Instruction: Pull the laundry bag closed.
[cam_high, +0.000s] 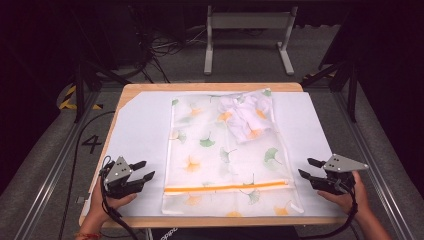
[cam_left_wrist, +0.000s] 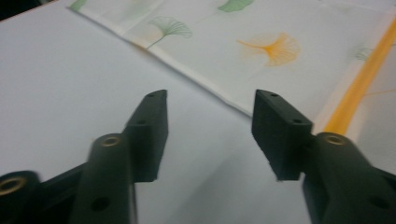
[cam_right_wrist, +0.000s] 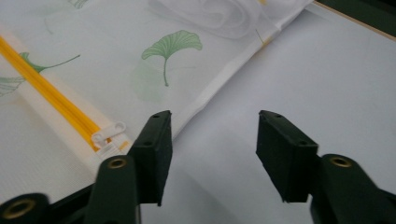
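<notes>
Flanking leaf-print mesh bag (cam_high: 225, 155), L tongs (cam_high: 142, 170) & R tongs (cam_high: 309, 168) agape, floor "4" (cam_high: 92, 143)

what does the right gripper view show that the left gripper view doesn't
Right gripper view alone: the white zipper pull at the end of the orange zipper, and the bundled white cloth inside the mesh laundry bag. Left gripper view alone: an orange ginkgo leaf print near the bag's edge. Both: an open claw, right and left, empty over the white table cover, plus the bag and its zipper.
</notes>
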